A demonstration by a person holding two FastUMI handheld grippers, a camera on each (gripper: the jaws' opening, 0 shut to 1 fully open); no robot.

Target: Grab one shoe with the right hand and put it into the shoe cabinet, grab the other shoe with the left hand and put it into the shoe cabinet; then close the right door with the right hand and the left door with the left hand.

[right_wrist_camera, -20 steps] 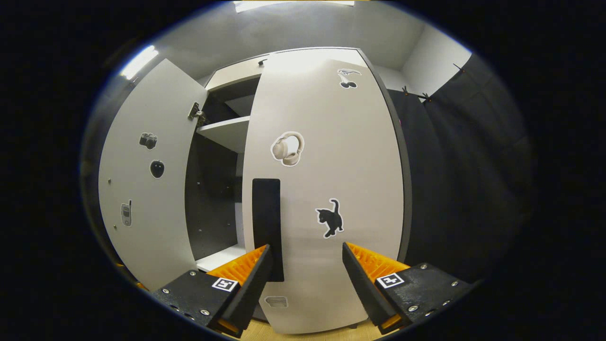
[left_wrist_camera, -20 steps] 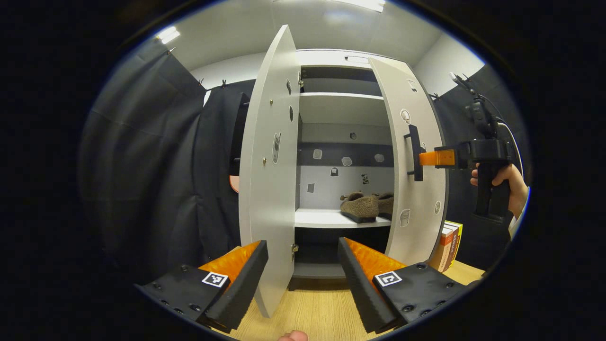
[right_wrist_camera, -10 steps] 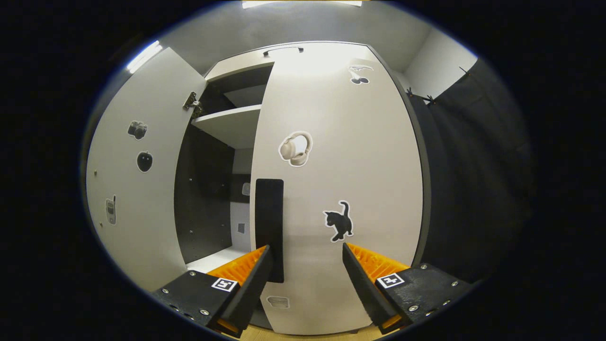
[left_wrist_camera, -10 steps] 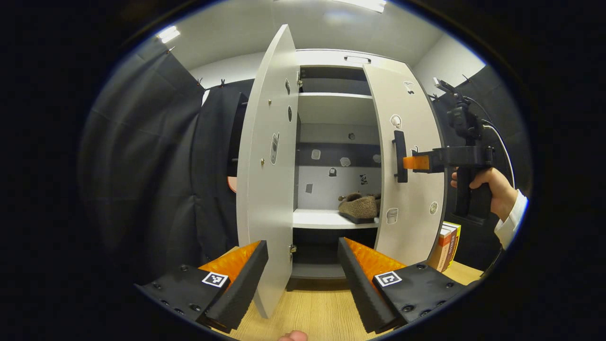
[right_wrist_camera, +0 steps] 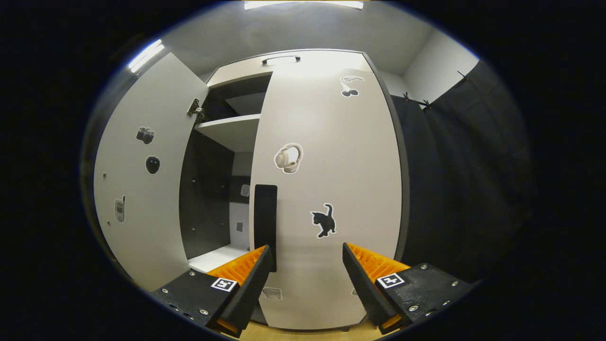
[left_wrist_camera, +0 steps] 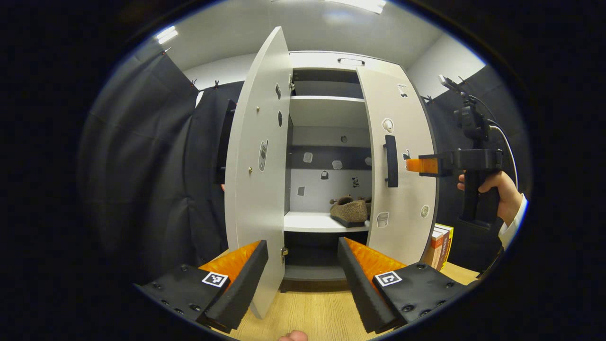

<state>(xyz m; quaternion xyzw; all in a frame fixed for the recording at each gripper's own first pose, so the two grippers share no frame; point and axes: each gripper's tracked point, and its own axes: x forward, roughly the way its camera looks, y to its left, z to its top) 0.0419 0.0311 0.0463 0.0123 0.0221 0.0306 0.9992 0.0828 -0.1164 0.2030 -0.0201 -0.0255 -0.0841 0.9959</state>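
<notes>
Swung further toward the shoe cabinet (left_wrist_camera: pixel 326 61) than a second ago, the right door (right_wrist_camera: pixel 331 189) now stands nearly shut, the right gripper (right_wrist_camera: pixel 305 279) facing it beside the handle (right_wrist_camera: pixel 265 222), jaws spread and holding nothing. Both shoes (left_wrist_camera: pixel 349 210) sit on the lower shelf (left_wrist_camera: pixel 307 221). The left gripper (left_wrist_camera: pixel 303 279), jaws apart and empty, hovers above the tabletop (left_wrist_camera: pixel 307 312) before the wide-open left door (left_wrist_camera: pixel 255 189). Books (left_wrist_camera: pixel 438 246) lean at the cabinet's right.

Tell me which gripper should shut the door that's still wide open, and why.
Left. The left gripper sits open right at the left door's bottom edge, which stands wide open; the right gripper is across at the nearly shut right door.
</notes>
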